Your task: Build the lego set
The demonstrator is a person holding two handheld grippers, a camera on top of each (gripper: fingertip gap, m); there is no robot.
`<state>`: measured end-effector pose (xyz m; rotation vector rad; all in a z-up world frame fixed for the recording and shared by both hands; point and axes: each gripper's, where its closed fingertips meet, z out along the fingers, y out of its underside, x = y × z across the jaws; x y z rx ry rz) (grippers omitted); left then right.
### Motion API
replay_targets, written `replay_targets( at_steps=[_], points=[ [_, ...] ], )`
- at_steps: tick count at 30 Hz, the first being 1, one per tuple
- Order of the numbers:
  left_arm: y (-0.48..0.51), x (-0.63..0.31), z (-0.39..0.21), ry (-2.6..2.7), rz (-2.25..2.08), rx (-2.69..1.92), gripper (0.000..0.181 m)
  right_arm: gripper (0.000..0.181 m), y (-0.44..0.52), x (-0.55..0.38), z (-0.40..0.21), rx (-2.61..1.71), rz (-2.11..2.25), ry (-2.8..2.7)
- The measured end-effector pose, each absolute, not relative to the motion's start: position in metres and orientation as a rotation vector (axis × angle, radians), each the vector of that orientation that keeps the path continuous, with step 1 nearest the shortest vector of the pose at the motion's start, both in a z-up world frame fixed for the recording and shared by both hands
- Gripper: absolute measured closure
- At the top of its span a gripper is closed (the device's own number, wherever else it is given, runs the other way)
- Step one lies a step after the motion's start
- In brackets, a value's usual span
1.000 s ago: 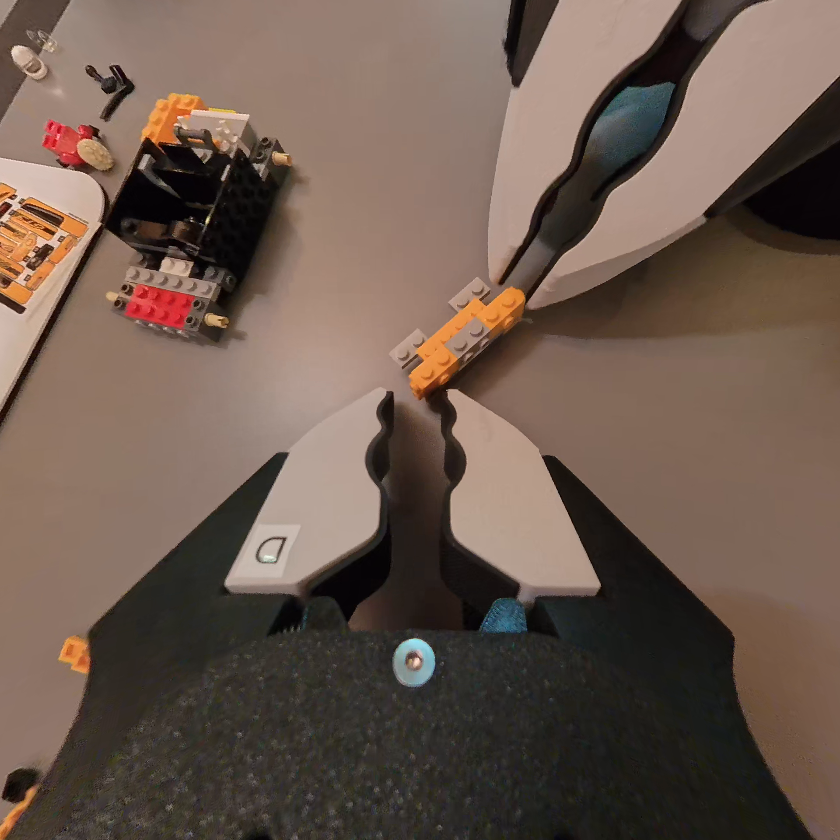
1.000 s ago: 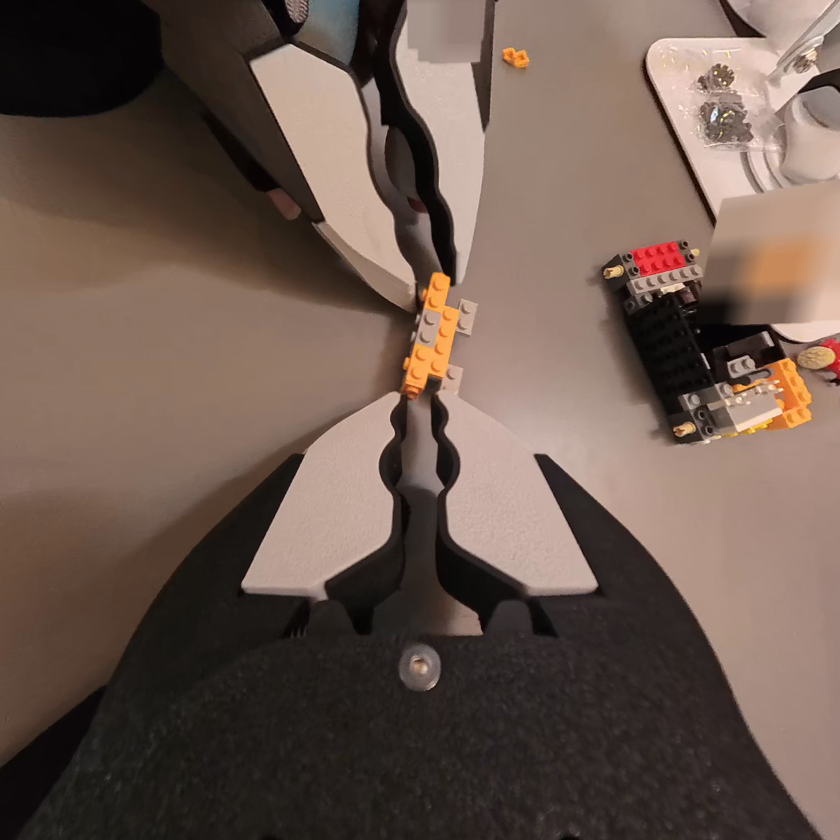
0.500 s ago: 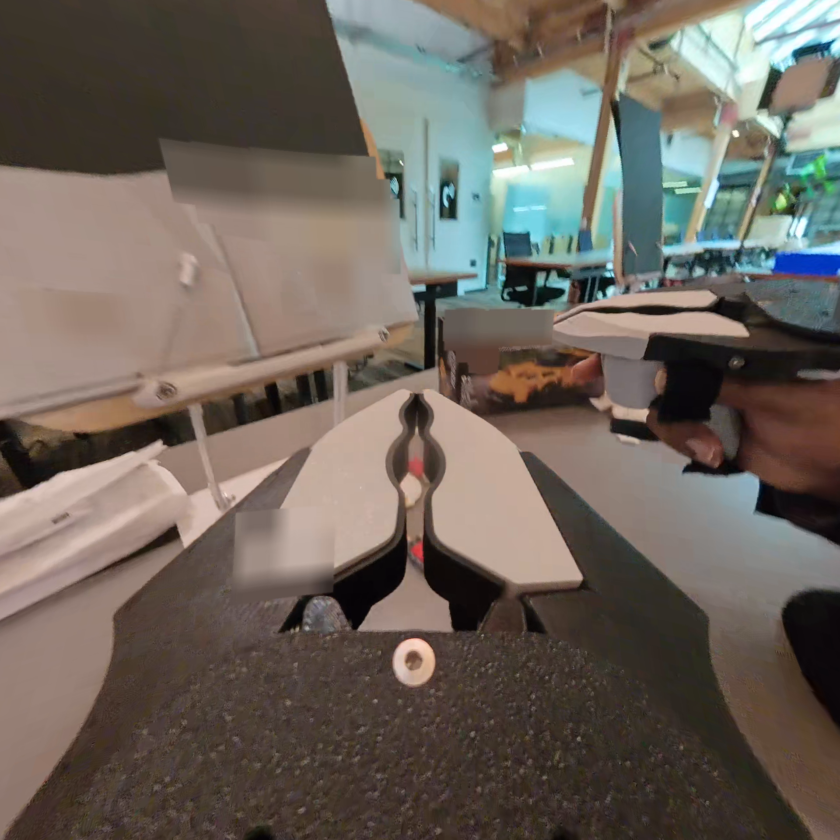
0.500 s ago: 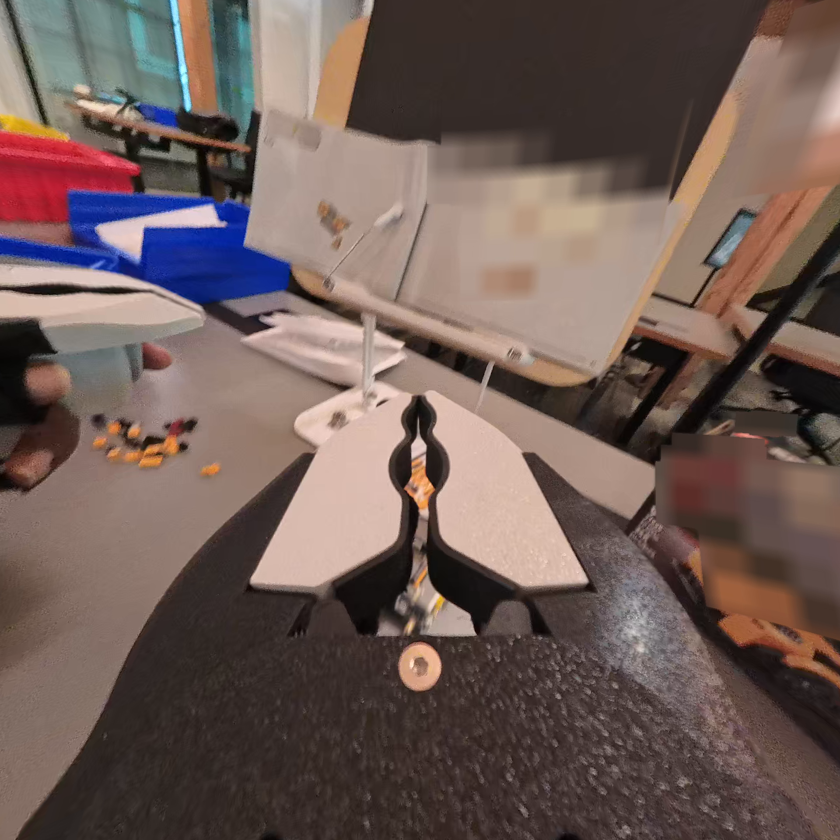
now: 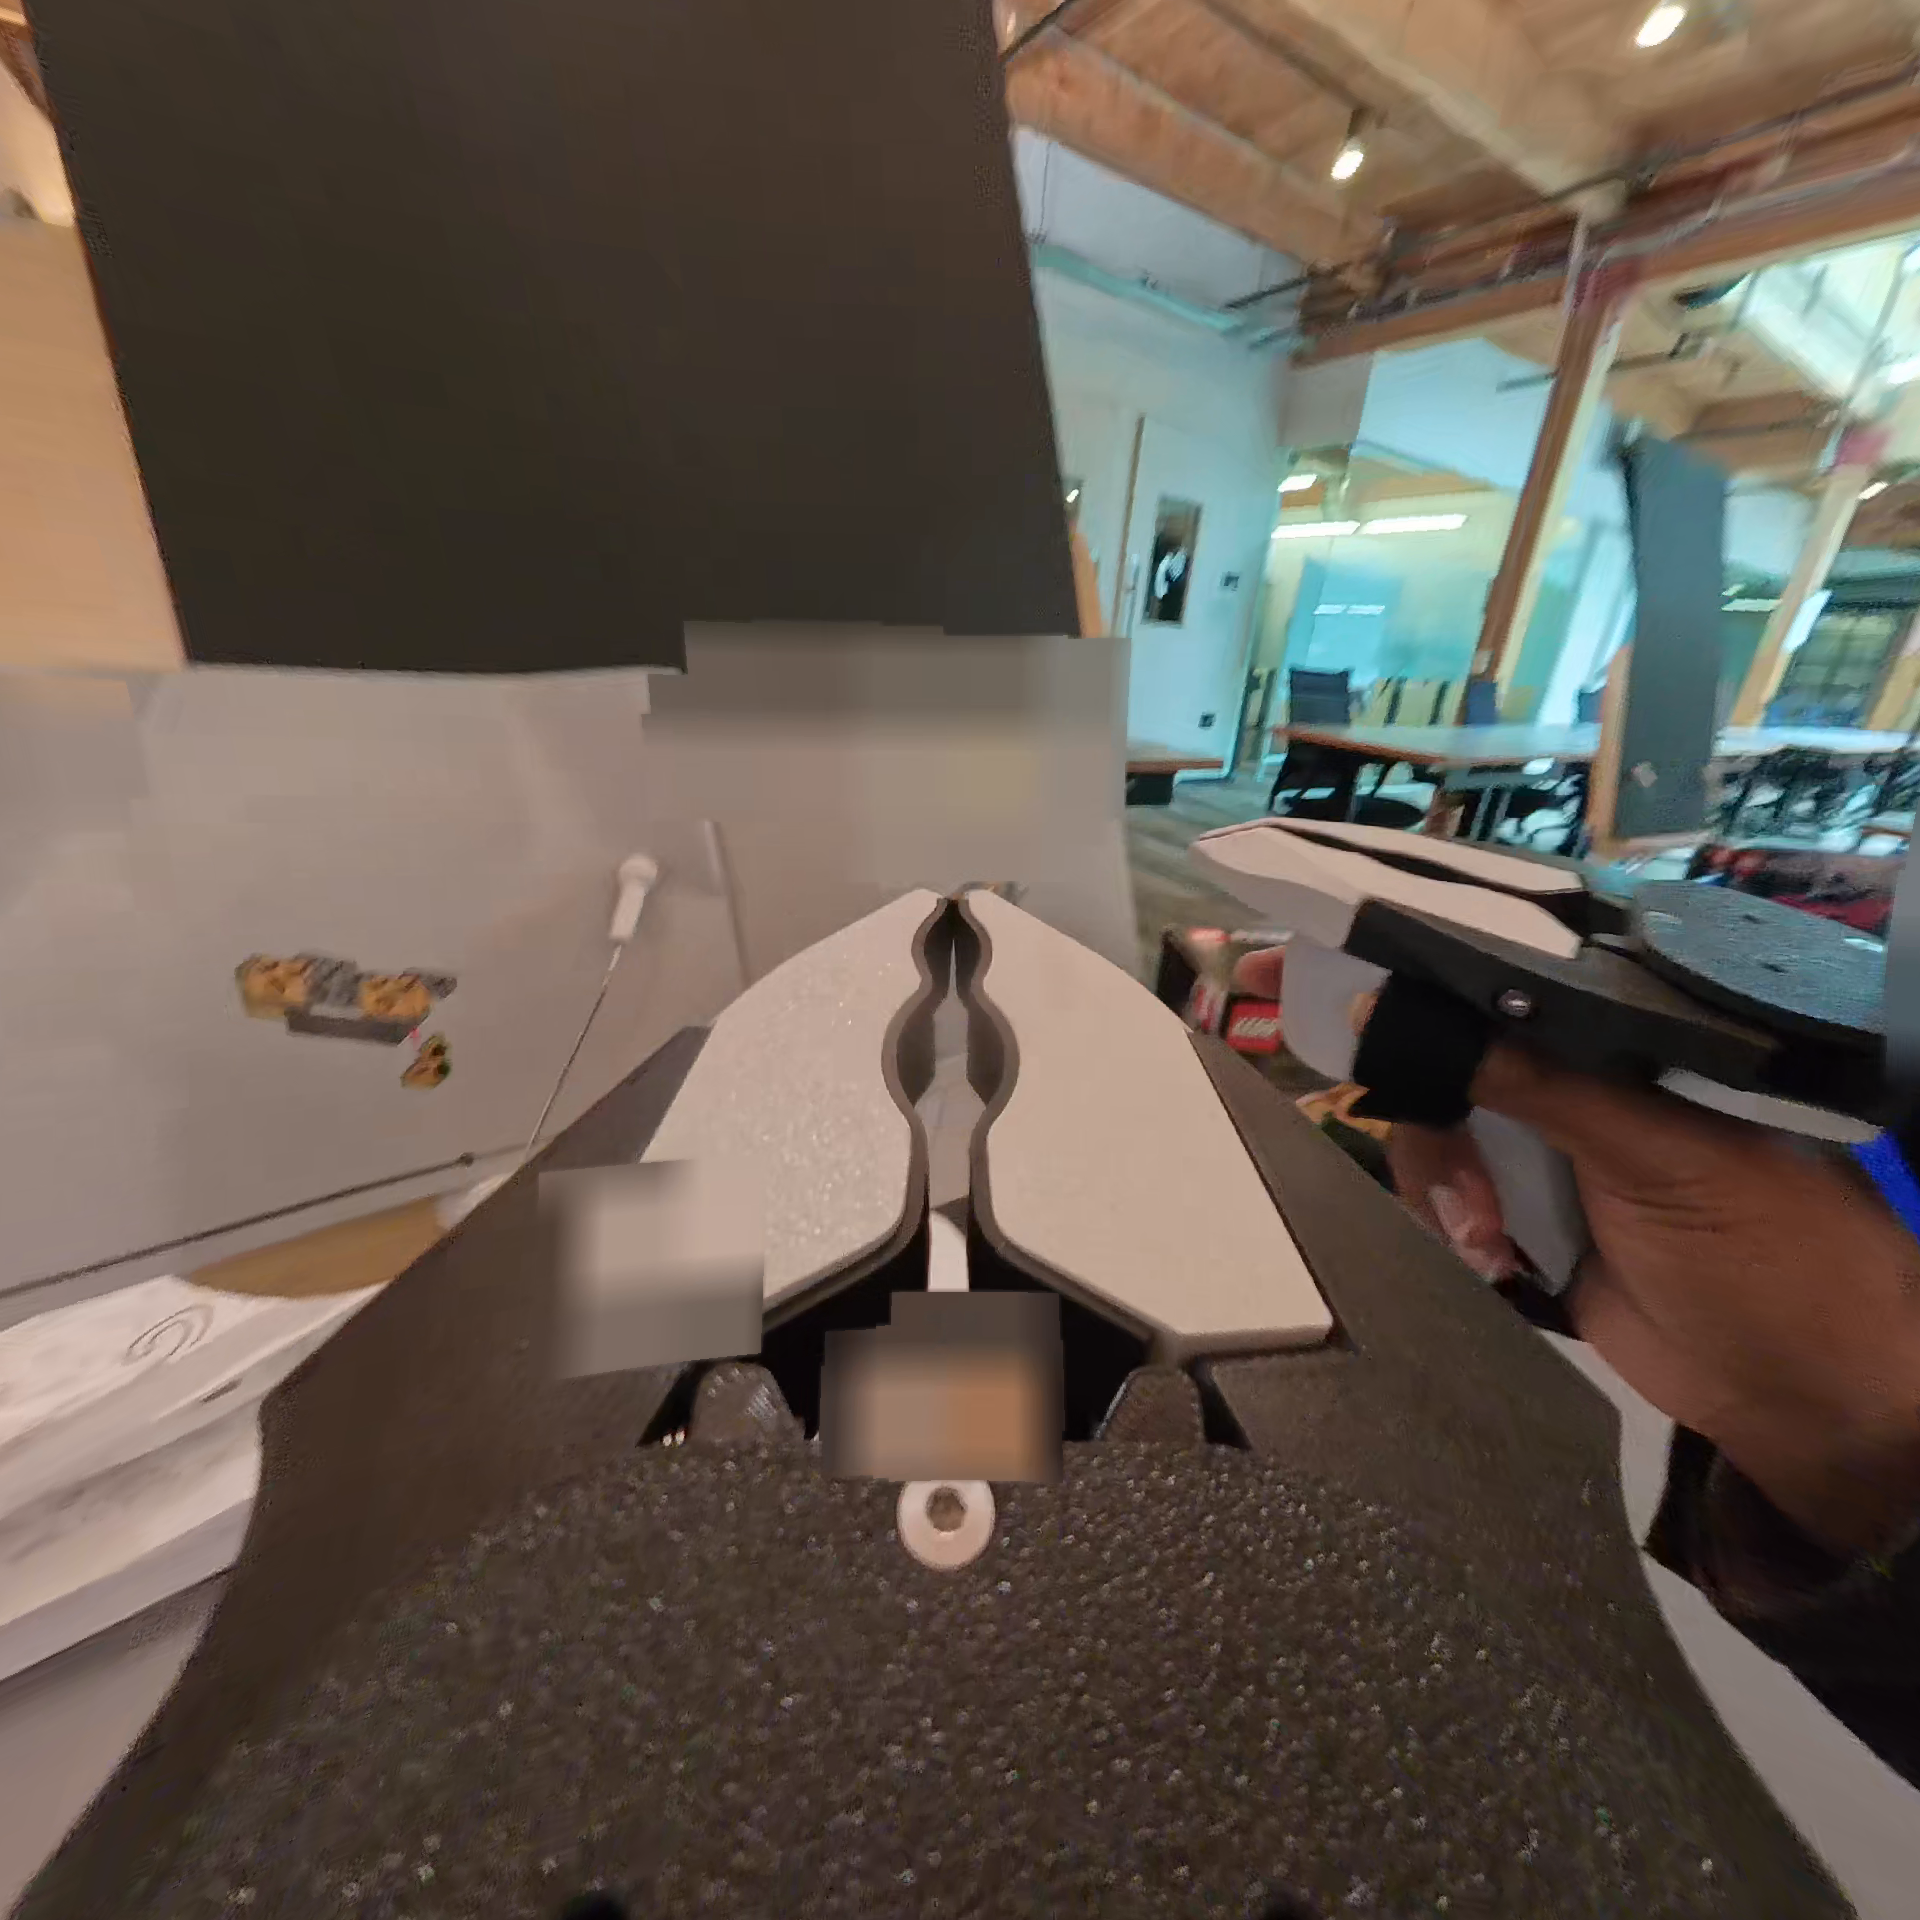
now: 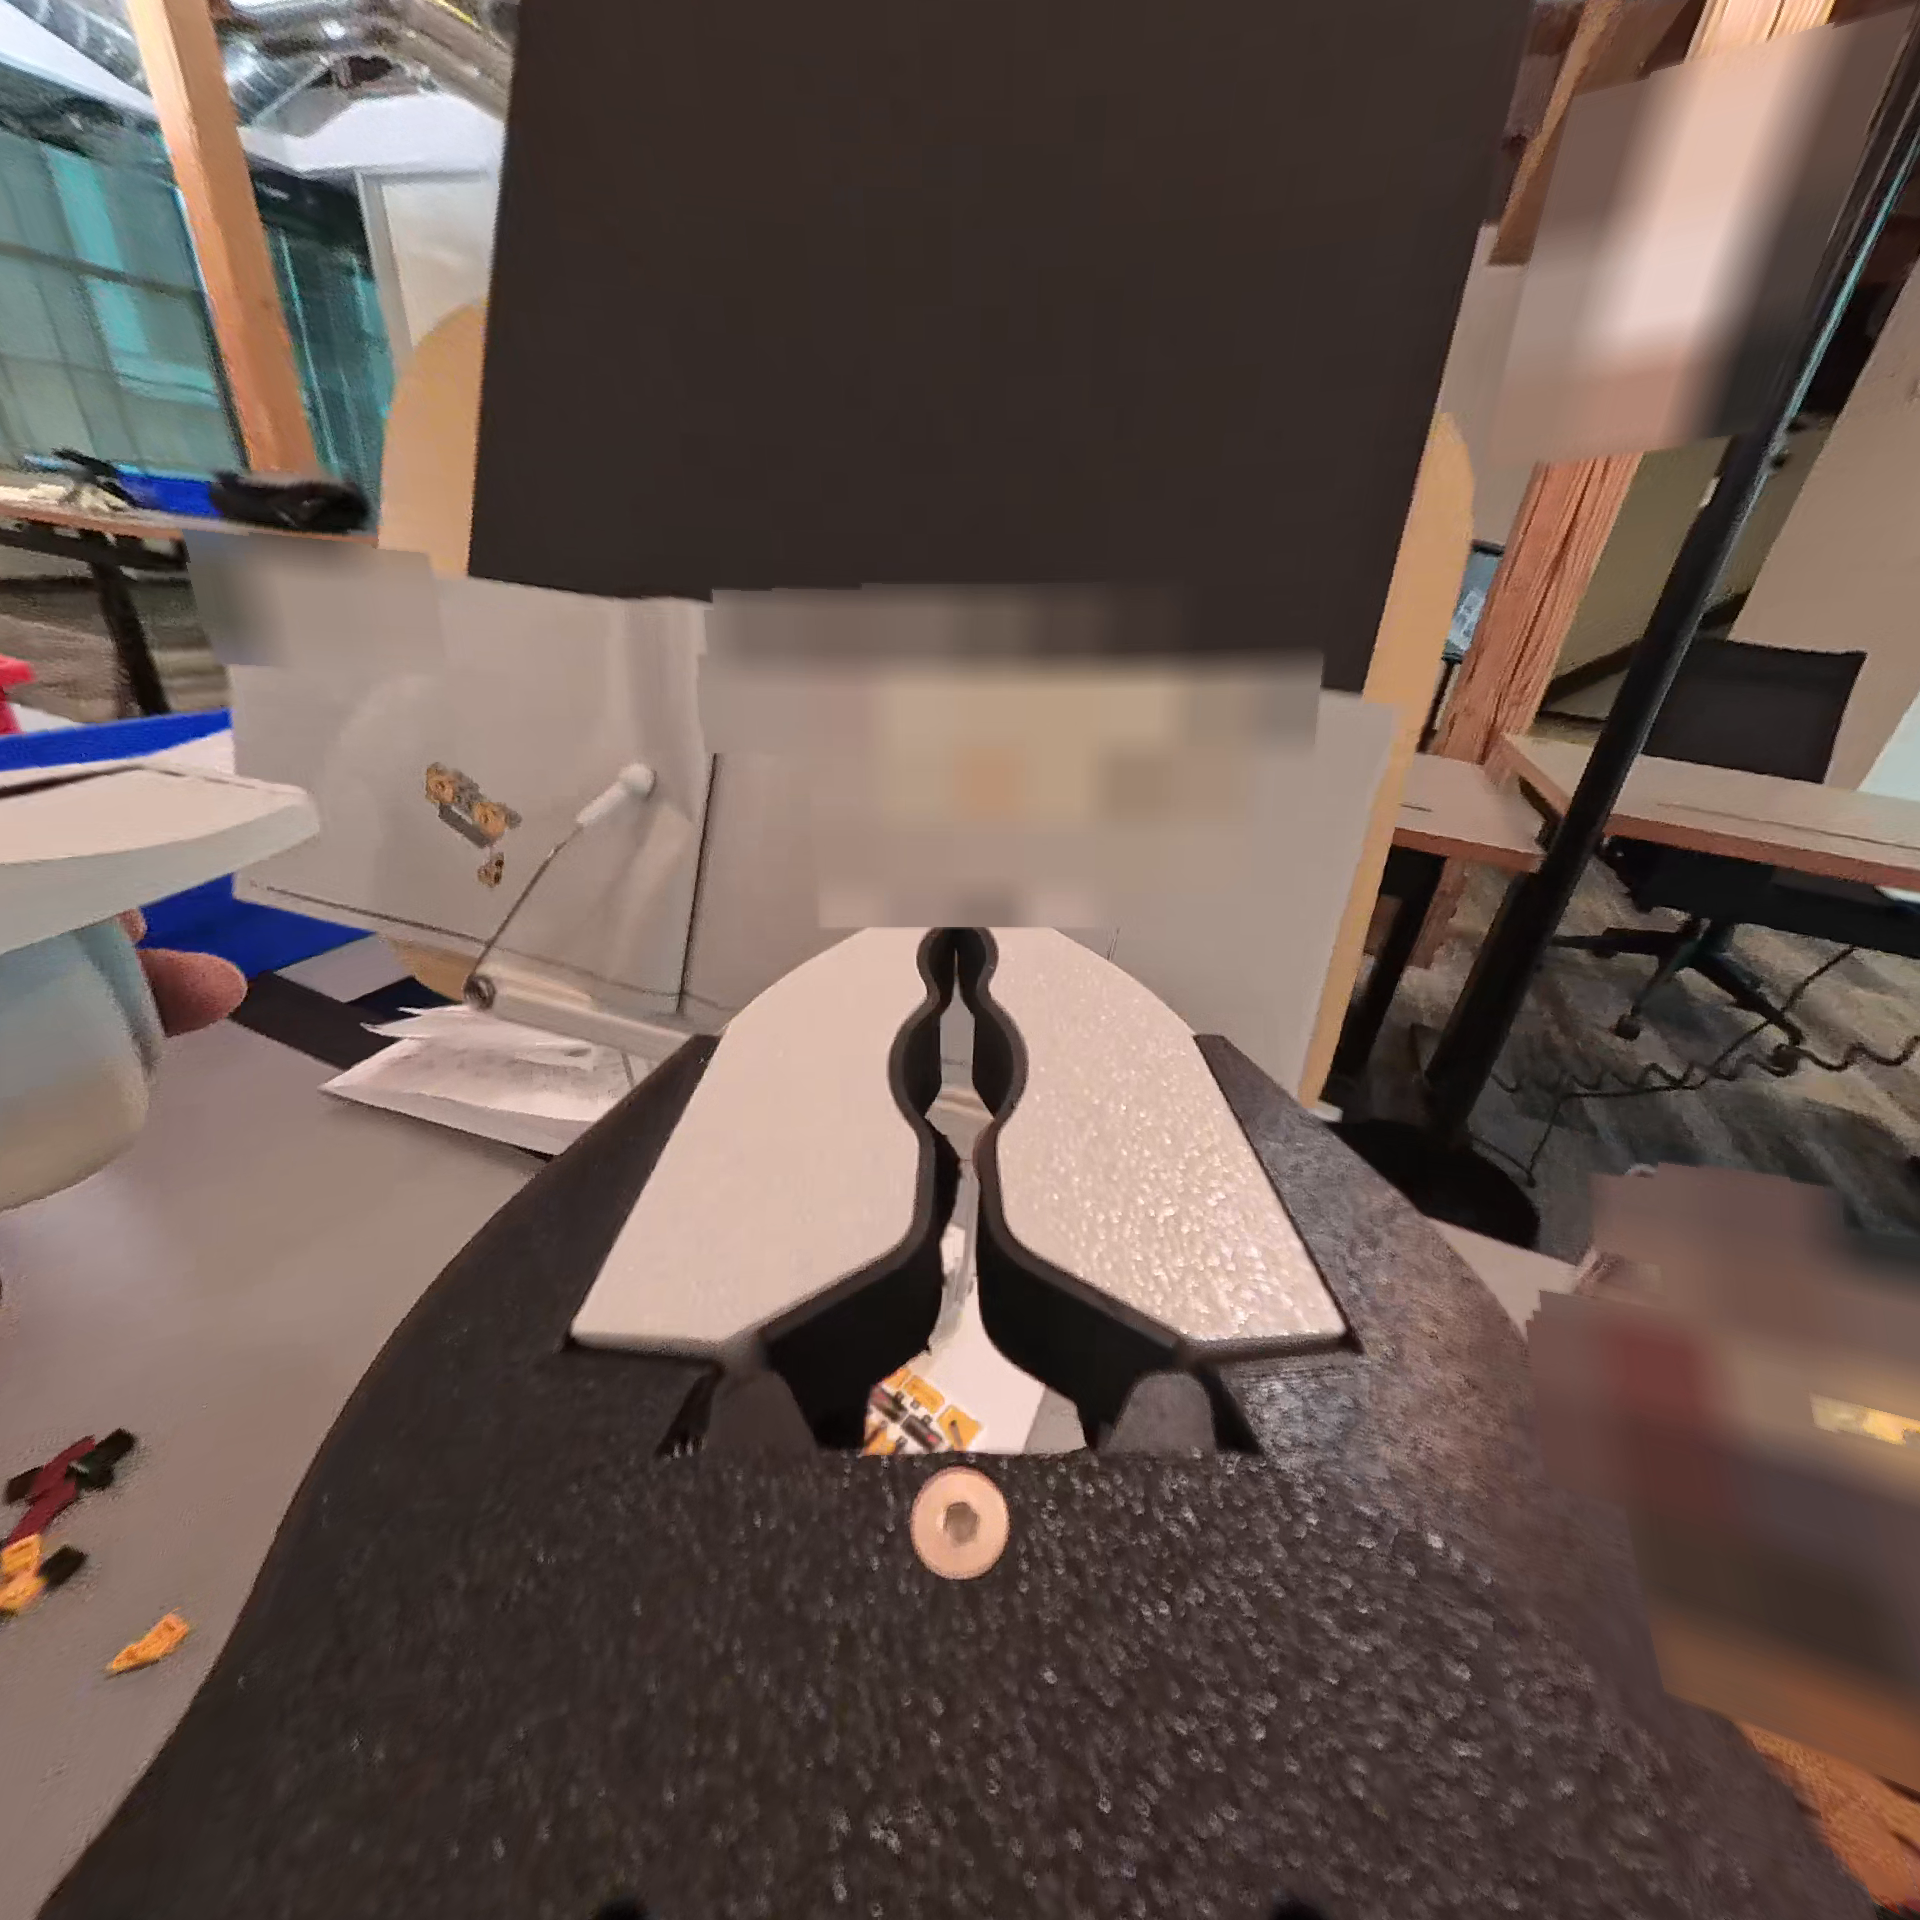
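Left wrist view: left gripper [image 5: 954, 906] raised, tips pressed together, empty; instruction booklet [image 5: 343, 935] propped on stand; right gripper [image 5: 1210, 854] level, tips met.

Right wrist view: right gripper [image 6: 958, 940] closed, nothing pinched; loose lego pieces [image 6: 42, 1548] on table [image 6: 239, 1226]. Risk: assembly out of sight, so a blind descent could scatter it.
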<state>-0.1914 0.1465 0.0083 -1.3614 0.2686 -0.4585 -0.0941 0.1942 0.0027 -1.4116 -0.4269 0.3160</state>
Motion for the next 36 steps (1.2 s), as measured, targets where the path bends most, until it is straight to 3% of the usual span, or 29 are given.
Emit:
replay_targets(
  at_steps=[9, 23, 36],
  points=[
    [0.170, -0.227, -0.028, 0.195, -0.316, -1.398, 0.181, 0.181, 0.192, -0.104, -0.019, -1.384, 0.332, -0.455],
    [0.173, -0.244, -0.029, 0.164, -0.232, -1.389, 0.181, 0.181, 0.189, -0.123, -0.027, -1.384, 0.290, -0.468],
    [0.169, -0.247, -0.022, 0.162, -0.216, -1.368, 0.181, 0.181, 0.225, -0.172, 0.019, -1.315, 0.267, -0.523]
  ],
)
